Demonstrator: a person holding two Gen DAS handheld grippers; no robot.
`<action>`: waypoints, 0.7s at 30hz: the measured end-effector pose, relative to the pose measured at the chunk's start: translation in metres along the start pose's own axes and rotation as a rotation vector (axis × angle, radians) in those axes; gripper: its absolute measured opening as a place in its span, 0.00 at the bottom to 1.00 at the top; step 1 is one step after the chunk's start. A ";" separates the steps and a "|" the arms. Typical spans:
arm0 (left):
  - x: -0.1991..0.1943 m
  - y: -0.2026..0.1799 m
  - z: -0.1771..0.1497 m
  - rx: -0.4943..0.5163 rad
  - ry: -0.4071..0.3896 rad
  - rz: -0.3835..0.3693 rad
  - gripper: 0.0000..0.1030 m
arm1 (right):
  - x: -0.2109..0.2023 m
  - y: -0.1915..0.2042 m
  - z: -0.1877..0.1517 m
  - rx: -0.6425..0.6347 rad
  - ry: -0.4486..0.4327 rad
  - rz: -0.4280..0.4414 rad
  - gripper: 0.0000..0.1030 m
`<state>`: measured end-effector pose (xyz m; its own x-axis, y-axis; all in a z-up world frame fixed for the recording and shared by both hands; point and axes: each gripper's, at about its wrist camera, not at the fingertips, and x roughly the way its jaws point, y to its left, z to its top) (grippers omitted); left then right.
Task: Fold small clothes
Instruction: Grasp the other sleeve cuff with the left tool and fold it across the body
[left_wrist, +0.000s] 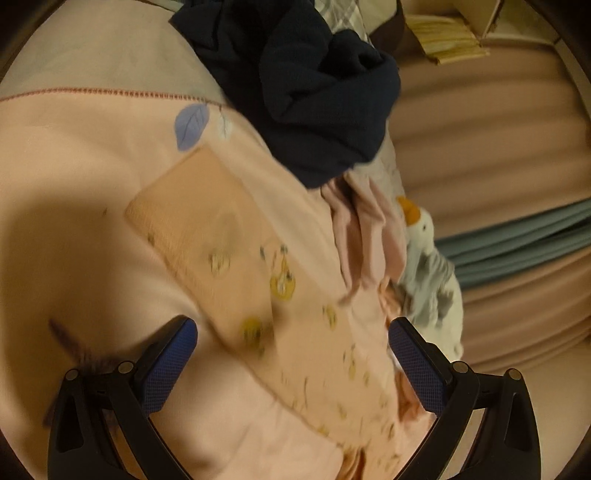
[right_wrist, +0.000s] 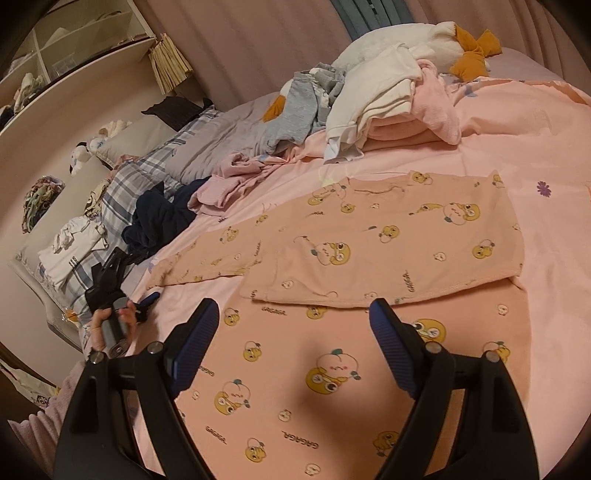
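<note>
One printed peach garment (right_wrist: 369, 251) flat on bedsheet (right_wrist: 535, 155), long axis nine to three o'clock. Two grippers, left (left_wrist: 293, 354) and right (right_wrist: 293, 325), both released, nothing between.

Beneath and ahead of the black fingers (right_wrist: 391, 354) with blue pads lies a peach garment (right_wrist: 369, 251) printed with yellow cartoon faces. The bed sheet (right_wrist: 546, 229) around it is pale pink with a purple flower. Left of the fingers lie a navy garment (right_wrist: 159, 221) and a blue-grey plaid pillow (right_wrist: 122, 192); far ahead, a white, orange-footed plush toy (right_wrist: 454, 40).
</note>
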<state>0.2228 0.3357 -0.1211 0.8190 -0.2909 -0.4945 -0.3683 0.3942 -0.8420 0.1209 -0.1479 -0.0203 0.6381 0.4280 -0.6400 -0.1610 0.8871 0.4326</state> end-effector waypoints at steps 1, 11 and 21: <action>0.001 0.002 0.005 -0.010 -0.007 0.001 0.99 | 0.001 0.000 0.000 0.001 0.001 0.002 0.82; 0.009 -0.004 0.026 -0.008 -0.058 0.126 0.78 | 0.010 -0.006 -0.002 -0.005 0.022 -0.023 0.82; 0.005 0.010 0.028 0.006 -0.047 0.213 0.40 | 0.012 -0.014 -0.006 0.023 0.036 -0.029 0.82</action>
<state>0.2353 0.3620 -0.1255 0.7427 -0.1593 -0.6504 -0.5327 0.4480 -0.7180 0.1266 -0.1538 -0.0376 0.6144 0.4082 -0.6752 -0.1253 0.8954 0.4273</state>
